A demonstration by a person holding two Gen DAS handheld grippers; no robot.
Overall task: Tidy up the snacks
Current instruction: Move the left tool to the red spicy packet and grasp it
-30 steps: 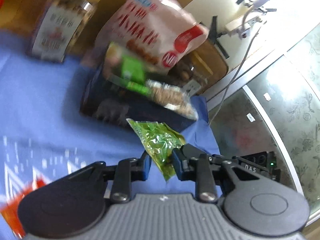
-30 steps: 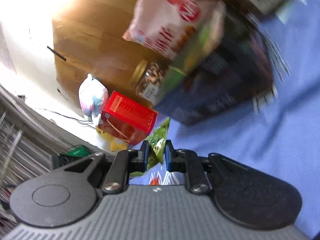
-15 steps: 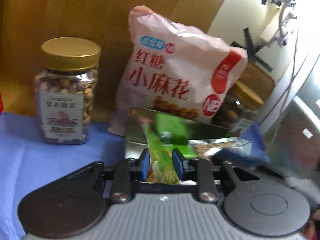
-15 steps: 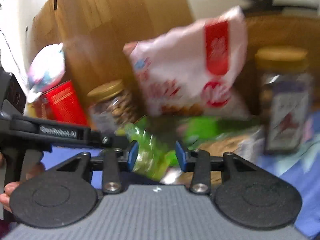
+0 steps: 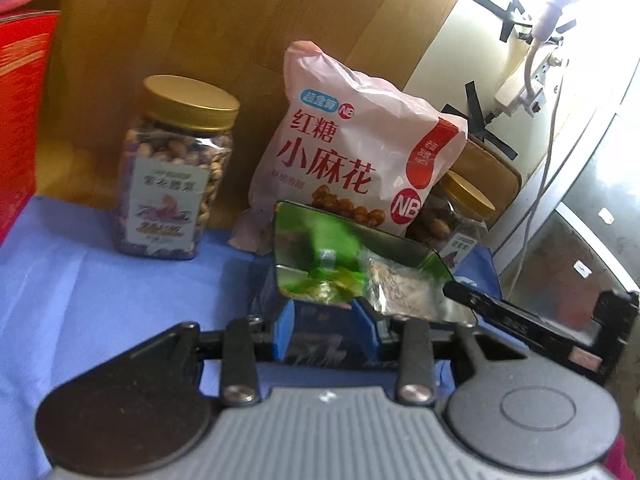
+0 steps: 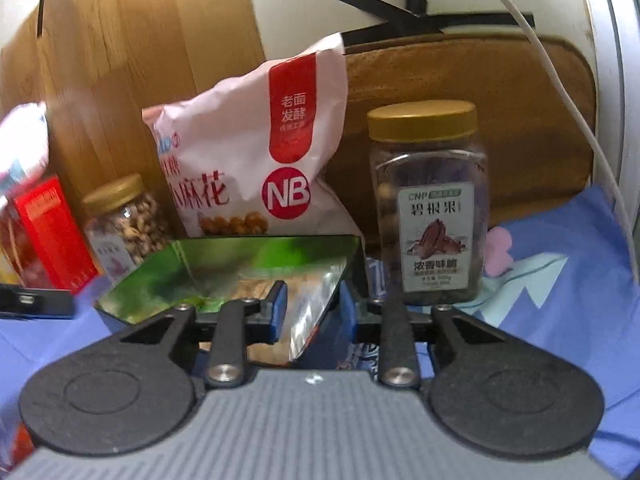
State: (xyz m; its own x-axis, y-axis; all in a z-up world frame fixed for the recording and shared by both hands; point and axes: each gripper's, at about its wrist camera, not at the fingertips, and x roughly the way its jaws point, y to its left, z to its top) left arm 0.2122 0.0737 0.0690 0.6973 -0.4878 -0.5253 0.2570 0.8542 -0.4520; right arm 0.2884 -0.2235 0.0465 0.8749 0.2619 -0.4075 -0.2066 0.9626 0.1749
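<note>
An open dark tin box (image 5: 352,246) with a mirror-like inside stands on the blue cloth, in front of the pink snack bag. A small green packet (image 5: 320,286) and a silvery packet (image 5: 404,292) lie inside it. My left gripper (image 5: 325,330) hovers at the box's near wall; its jaws are opening, with nothing between them. In the right wrist view the same box (image 6: 240,256) is straight ahead. My right gripper (image 6: 311,314) is closing. The silvery packet (image 6: 312,300) shows through its gap, but the pads do not press on it.
Behind the box stand a gold-lidded nut jar (image 5: 176,176), the pink snack bag (image 5: 344,152) and a pecan jar (image 6: 432,208), all against a wooden board. A red box (image 5: 20,120) is at the left. A white cable (image 6: 580,120) hangs at the right.
Each gripper was shut on a green packet a second ago. Both have swung to face the box and let go; a green packet now lies inside it.
</note>
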